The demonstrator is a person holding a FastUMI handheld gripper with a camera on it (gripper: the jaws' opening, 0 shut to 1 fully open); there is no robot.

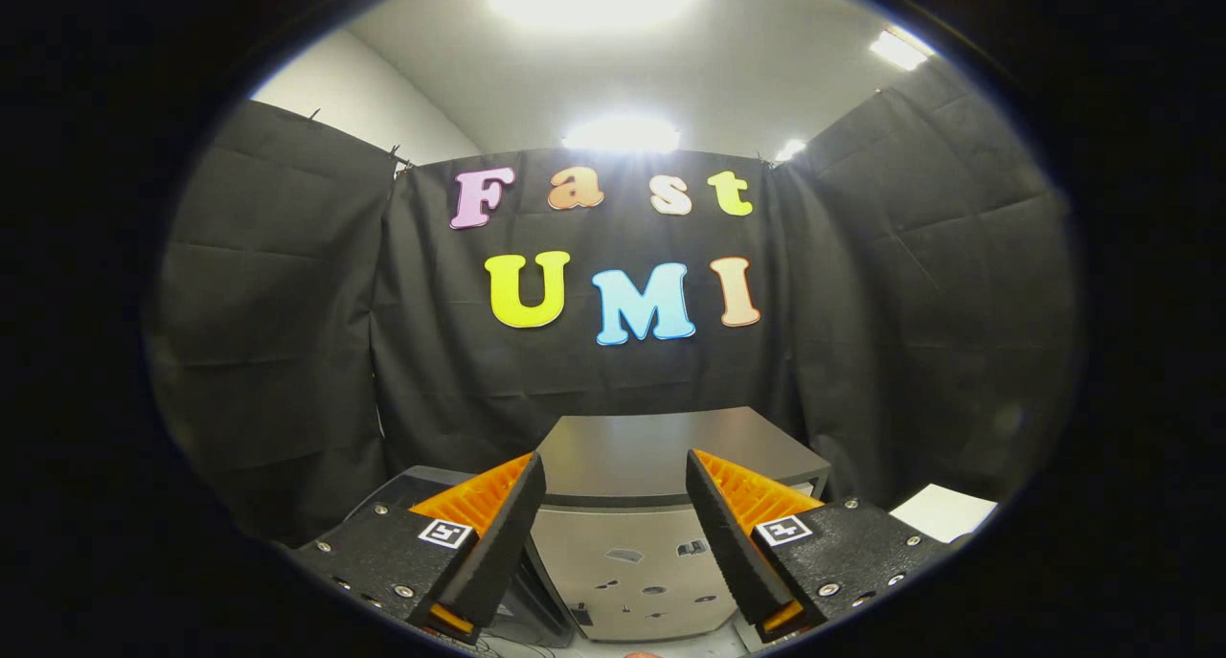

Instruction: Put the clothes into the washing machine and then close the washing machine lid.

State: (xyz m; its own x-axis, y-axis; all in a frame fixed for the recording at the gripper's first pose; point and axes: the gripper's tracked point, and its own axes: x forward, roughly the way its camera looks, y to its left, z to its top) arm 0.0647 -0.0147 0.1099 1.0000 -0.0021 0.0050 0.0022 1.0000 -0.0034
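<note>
My gripper (615, 462) is open, with a wide gap between its fingers and nothing held in it. Just ahead and a little below stands the washing machine (623, 562), a silver-grey box whose front panel shows between the fingers. Its dark top (661, 447) lies flat and level, reaching from one fingertip to the other and beyond. A small orange-red scrap (642, 654) peeks in below the machine's front; I cannot tell what it is.
Black cloth walls close the booth behind the machine and on both sides. A white flat thing (943, 512) lies to the right of the machine, beyond the right finger. A dark object (421, 481) sits to the left, partly hidden by the left finger.
</note>
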